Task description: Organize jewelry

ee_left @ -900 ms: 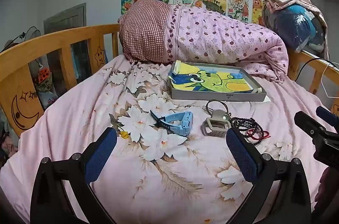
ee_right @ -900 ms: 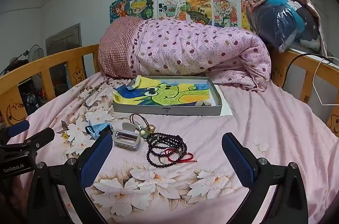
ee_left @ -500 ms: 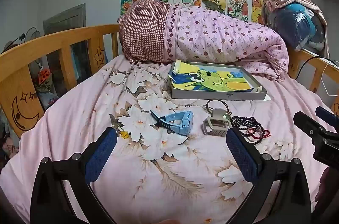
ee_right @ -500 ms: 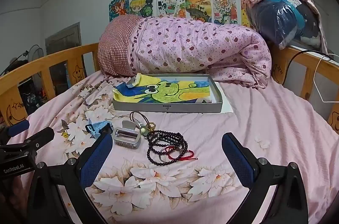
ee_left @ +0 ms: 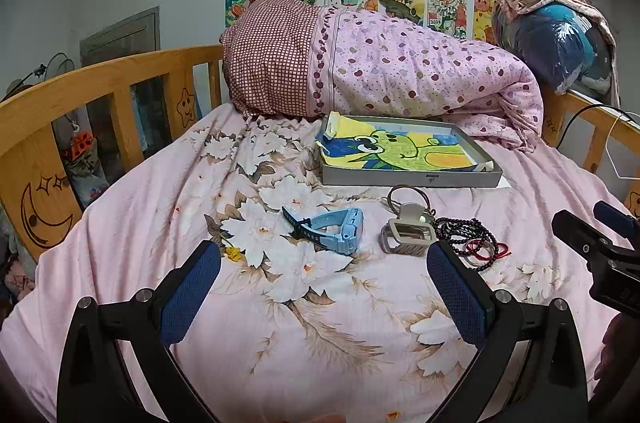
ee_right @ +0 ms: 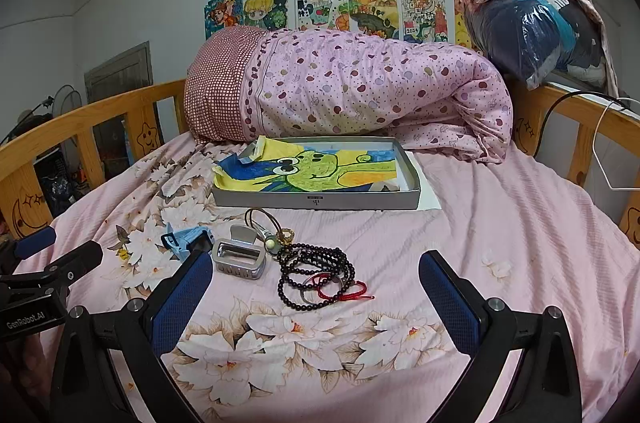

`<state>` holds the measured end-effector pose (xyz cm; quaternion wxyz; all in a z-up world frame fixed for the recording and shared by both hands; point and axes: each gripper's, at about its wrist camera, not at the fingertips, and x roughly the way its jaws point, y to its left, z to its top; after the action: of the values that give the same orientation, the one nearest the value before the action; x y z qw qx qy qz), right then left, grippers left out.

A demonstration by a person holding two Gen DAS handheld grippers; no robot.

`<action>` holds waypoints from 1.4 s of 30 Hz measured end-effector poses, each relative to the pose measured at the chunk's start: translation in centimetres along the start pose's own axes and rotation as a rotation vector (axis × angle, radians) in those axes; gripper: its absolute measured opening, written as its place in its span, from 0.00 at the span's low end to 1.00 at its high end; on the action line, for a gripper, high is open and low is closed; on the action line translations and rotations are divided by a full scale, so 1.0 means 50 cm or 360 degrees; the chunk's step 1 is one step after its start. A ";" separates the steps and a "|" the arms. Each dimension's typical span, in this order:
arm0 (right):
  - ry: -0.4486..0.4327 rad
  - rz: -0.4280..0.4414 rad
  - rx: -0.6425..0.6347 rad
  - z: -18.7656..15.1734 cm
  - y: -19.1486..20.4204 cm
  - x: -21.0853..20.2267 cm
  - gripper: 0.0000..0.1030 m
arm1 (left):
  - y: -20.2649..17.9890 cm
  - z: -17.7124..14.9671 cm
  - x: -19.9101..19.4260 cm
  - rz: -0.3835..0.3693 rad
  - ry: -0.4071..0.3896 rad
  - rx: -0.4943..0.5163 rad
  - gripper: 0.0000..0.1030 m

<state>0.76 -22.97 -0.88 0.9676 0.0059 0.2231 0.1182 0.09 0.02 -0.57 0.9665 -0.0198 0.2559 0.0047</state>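
Observation:
On the pink floral bedsheet lie a light blue watch (ee_left: pixel 334 229) (ee_right: pixel 188 239), a silver-grey watch case (ee_left: pixel 406 233) (ee_right: pixel 239 257), a brown cord loop (ee_left: pixel 406 193) (ee_right: pixel 266 219), dark bead bracelets (ee_left: pixel 466 233) (ee_right: pixel 316 271) and a red string bracelet (ee_left: pixel 486 250) (ee_right: pixel 348 293). Behind them sits a flat grey tray (ee_left: pixel 408 179) (ee_right: pixel 316 201) lined with a frog drawing. My left gripper (ee_left: pixel 324 285) hovers open in front of the blue watch. My right gripper (ee_right: pixel 316 297) is open too, its fingers either side of the bead bracelets and nearer the camera, touching nothing.
A rolled pink dotted quilt (ee_left: pixel 380 79) (ee_right: pixel 352 91) lies behind the tray. Wooden bed rails (ee_left: pixel 100 95) (ee_right: pixel 580 127) run along the left and right sides. A bagged bundle (ee_right: pixel 536 31) sits on the right rail. The other gripper shows at each view's edge.
Both views have shifted only slightly; the right gripper has edged a little closer to the jewelry. Both grippers stay open and no object has moved.

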 end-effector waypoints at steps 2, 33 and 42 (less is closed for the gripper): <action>0.0003 0.0002 0.0002 0.000 0.000 0.000 1.00 | 0.002 -0.001 0.001 -0.0003 0.0003 -0.0002 0.98; 0.0018 0.0005 0.0007 -0.003 0.002 0.006 1.00 | -0.018 0.002 -0.001 -0.0002 0.0009 0.0009 0.98; 0.0024 0.0006 0.0010 -0.003 0.002 0.006 1.00 | -0.018 0.002 -0.001 -0.0001 0.0011 0.0010 0.98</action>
<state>0.94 -22.82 -1.13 0.9656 0.0084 0.2307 0.1195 0.14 -0.86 -0.43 0.9657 -0.0167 0.2592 0.0034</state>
